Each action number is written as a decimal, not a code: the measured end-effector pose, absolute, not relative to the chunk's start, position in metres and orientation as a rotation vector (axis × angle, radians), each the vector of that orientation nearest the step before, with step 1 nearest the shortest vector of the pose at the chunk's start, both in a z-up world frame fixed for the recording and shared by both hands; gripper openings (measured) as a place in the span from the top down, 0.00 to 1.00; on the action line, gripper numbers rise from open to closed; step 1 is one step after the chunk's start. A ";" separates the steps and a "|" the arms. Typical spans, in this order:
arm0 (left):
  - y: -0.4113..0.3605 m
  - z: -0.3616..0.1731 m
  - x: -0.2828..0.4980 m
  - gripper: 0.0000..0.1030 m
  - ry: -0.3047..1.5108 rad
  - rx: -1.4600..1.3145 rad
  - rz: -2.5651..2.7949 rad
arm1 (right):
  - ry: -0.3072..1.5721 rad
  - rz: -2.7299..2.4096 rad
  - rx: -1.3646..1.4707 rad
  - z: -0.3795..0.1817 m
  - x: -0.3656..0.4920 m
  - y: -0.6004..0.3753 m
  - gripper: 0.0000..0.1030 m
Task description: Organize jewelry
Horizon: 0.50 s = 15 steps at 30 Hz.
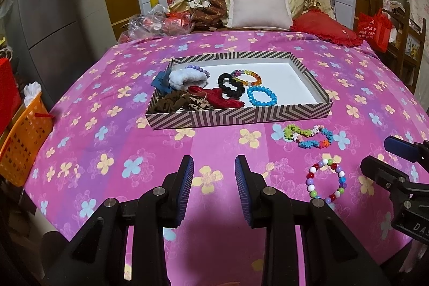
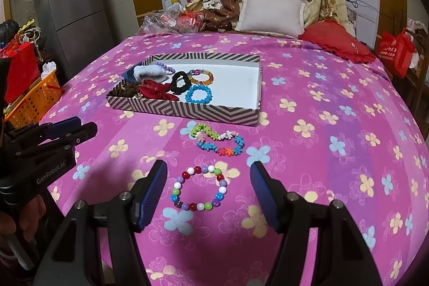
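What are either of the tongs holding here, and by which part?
Nothing. The left tongs are open over bare bedspread; the right tongs are open around the round bead bracelet, not touching it.

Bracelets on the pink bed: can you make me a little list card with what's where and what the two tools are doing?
box: striped box, open, on the pink sheet
in box: blue bead bracelet, rainbow bracelet, black scrunchie, more hair ties
outside box: flower bracelet, round-bead bracelet
right tool: open, either side of the round-bead bracelet
left tool: open, empty
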<state>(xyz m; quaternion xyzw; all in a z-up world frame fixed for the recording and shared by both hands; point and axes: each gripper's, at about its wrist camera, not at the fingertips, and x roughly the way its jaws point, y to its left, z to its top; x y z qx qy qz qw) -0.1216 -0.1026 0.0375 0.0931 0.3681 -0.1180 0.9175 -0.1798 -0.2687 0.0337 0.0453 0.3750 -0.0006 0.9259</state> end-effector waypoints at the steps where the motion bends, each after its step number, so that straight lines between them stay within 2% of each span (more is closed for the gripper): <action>1: -0.103 0.038 -0.122 0.66 0.757 0.191 -0.243 | 0.769 -0.002 0.093 0.033 -0.180 -0.269 0.34; 15: -0.105 0.030 -0.120 0.66 0.772 0.192 -0.242 | 0.786 -0.035 0.124 0.023 -0.178 -0.286 0.34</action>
